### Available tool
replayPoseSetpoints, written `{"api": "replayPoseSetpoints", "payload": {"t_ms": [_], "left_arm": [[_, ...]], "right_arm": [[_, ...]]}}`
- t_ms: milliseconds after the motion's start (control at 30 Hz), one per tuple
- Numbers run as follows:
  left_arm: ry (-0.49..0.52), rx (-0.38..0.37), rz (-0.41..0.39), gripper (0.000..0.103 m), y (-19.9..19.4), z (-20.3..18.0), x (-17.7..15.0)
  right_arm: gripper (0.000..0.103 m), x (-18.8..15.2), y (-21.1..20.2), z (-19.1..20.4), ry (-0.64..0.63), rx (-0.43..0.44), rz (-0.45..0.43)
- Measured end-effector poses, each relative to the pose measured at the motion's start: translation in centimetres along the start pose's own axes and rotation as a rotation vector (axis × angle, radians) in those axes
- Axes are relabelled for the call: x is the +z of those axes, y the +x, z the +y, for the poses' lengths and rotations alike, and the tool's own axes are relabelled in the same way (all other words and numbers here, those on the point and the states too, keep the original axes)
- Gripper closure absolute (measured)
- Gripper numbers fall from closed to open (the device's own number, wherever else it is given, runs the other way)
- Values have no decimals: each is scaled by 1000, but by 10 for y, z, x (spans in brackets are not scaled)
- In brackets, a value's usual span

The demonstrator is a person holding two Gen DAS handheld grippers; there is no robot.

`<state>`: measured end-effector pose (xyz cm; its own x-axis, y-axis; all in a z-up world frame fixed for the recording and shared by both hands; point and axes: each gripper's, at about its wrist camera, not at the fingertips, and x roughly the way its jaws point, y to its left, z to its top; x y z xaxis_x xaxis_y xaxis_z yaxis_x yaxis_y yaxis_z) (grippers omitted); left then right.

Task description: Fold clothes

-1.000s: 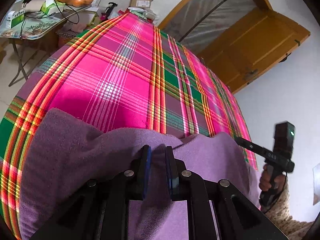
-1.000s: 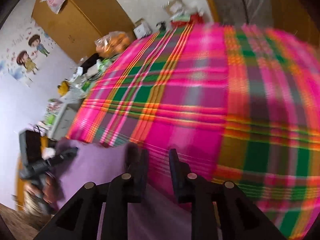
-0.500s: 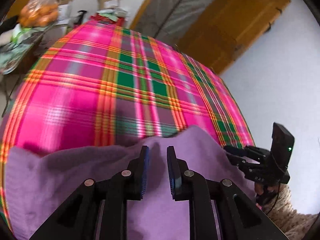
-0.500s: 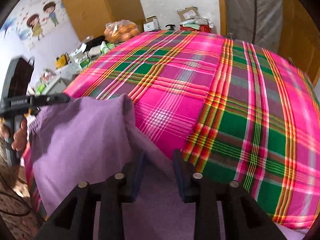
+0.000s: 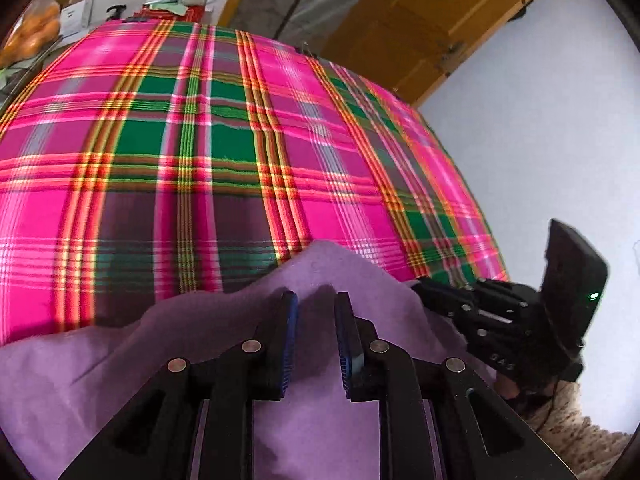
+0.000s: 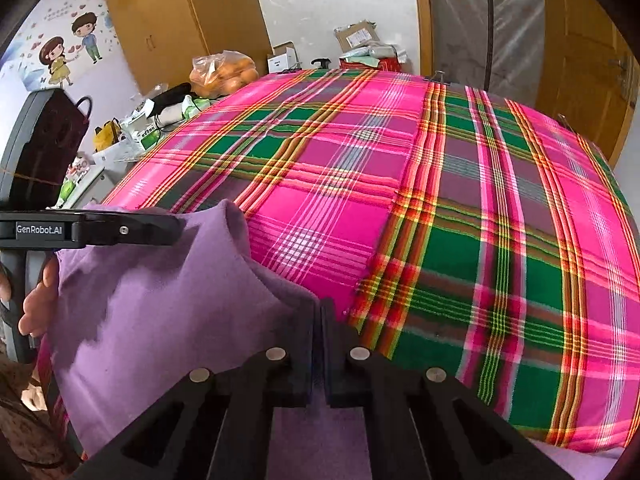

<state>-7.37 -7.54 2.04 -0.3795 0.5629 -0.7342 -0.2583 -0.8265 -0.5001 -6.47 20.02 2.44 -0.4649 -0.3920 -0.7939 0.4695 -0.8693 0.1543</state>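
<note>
Both grippers are at the near edge of the bed [image 6: 440, 208] now, with the purple garment [image 6: 168, 304] slung between them. The right gripper [image 6: 318, 316] has its jaws pressed together on a peak of the cloth, no gap showing. The left gripper [image 5: 314, 320] has its jaws a narrow gap apart with purple fabric rising up between the blue pads [image 5: 289, 340]; whether they actually bite on it, I cannot tell. Held at two points like that, the top edge looks drawn out between them, probably to keep it straight for laying down or doubling over. It's a soft, fleecy knit, sagging in loose waves. Under it lies a flat woven plaid bedcover [image 5: 240, 140], pink, green and yellow.
</note>
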Motion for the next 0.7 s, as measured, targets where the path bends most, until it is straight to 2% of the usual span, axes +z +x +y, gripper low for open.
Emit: {"api": "replayPoseSetpoints", "payload": {"t_ms": [100, 433, 567, 700], "left_arm": [[-9, 13, -11, 84, -2, 2, -1], [-41, 58, -47, 83, -9, 9, -4], [-42, 64, -59, 83, -17, 9, -14], [-34, 59, -65, 83, -28, 7, -32]], "right_arm": [[88, 1, -1, -5, 33, -17, -7], [81, -21, -42, -24, 162, -141, -103], [71, -47, -73, -30, 213, -203, -142], [68, -70, -90, -26, 203, -227, -142]]}}
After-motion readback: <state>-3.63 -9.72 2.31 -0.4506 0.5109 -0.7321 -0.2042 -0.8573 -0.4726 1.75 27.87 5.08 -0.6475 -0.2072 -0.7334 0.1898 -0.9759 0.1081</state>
